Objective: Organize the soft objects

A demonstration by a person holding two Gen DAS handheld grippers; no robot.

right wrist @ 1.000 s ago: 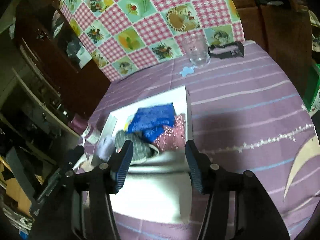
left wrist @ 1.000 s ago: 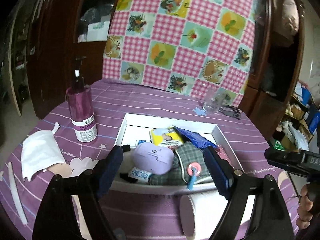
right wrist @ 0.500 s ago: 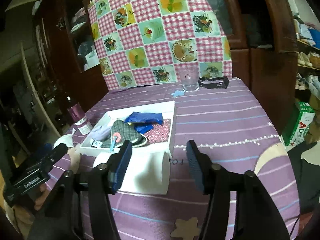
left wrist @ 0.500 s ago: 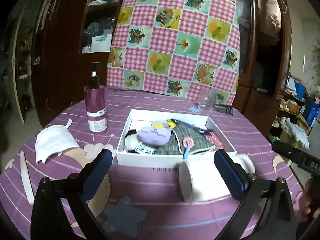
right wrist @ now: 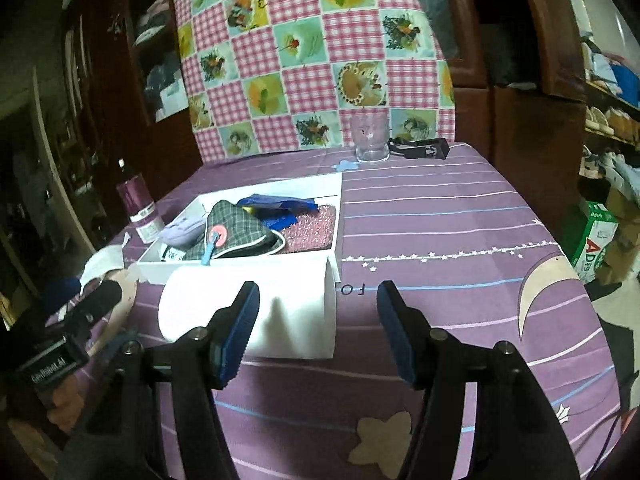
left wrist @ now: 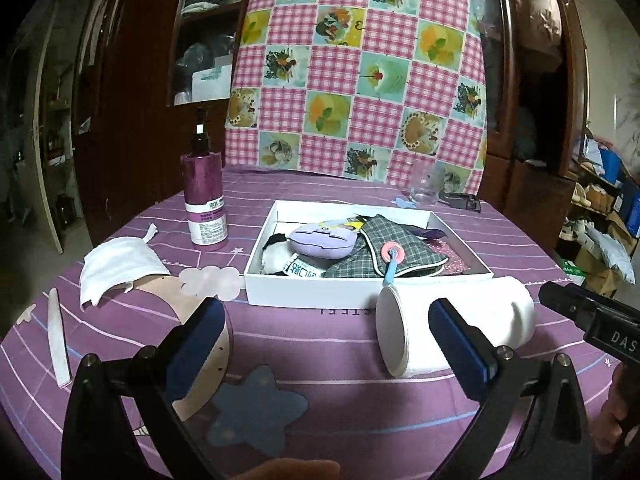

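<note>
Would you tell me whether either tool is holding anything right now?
Nothing is held. The left tool and right tool both stand open above the tablecloth, near the white roll.

One white box; one white roll; one pump bottle; one glass.

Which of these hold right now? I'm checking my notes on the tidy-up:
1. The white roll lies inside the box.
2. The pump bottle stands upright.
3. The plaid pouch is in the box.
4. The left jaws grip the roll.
1. False. The white roll lies on the tablecloth, in front of the white box.
2. True. The pump bottle stands upright beside the box.
3. True. The plaid pouch lies in the box.
4. False. The left gripper is wide open and empty.
</note>
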